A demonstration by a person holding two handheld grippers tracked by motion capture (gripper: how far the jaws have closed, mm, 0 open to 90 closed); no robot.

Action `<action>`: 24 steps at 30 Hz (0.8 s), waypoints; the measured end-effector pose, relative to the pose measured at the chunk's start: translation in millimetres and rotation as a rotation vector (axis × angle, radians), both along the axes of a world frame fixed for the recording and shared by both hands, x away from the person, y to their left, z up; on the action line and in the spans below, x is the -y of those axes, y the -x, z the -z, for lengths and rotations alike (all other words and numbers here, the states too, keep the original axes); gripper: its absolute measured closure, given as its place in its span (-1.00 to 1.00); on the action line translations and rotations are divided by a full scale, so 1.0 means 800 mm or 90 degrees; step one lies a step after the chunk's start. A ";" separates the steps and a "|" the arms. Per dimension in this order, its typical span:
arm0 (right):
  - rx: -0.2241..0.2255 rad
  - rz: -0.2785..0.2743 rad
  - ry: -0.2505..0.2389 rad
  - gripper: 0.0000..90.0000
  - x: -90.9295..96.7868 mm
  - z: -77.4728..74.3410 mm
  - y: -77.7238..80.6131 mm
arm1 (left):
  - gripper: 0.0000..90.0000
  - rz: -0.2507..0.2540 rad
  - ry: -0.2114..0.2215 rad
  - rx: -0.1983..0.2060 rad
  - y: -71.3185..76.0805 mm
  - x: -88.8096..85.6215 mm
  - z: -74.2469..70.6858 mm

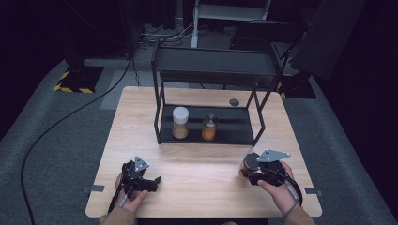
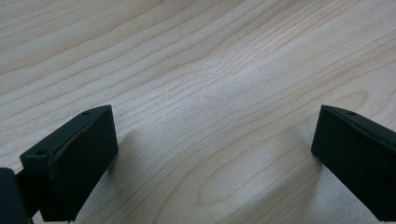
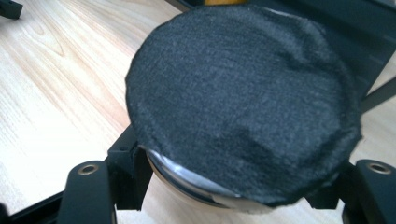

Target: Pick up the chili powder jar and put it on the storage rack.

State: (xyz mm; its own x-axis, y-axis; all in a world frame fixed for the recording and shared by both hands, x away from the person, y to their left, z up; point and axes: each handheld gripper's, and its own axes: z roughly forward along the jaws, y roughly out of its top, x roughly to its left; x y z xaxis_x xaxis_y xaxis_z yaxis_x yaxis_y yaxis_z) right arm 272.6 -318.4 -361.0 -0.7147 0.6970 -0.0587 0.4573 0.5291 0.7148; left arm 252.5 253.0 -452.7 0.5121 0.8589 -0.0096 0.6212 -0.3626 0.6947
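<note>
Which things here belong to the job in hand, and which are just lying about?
In the job:
- right gripper, shut on the black-topped jar
- black rack, jar with white lid and jar with orange contents on its bottom shelf

Lying about:
- left gripper, open over bare table
- dark disc

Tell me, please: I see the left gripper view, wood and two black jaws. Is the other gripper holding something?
Observer: Yes. The right gripper is shut on a jar with a black felt-like top.
Operator: Are other jars on the table?
Observer: Two stand on the lower shelf of a black rack: a white-lidded jar and an orange jar.
Operator: Is my gripper near the rack?
Observer: No. The left gripper is open at the table's near-left part.
</note>
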 end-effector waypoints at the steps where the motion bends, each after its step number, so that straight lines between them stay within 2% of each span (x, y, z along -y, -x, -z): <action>1: 0.002 -0.002 0.003 -0.30 -0.002 -0.003 -0.002 | -1.00 -0.001 0.000 0.000 0.000 0.000 0.000; 12: 0.017 -0.016 -0.002 -0.31 -0.009 -0.026 -0.024 | -1.00 -0.002 0.000 0.000 0.001 0.000 0.000; 21: 0.029 -0.014 -0.007 -0.31 -0.010 -0.045 -0.041 | -1.00 -0.005 0.001 0.000 0.001 0.001 0.000; 24: 0.032 -0.016 0.000 -0.30 -0.012 -0.052 -0.047 | -1.00 -0.004 0.000 0.000 0.001 0.001 0.000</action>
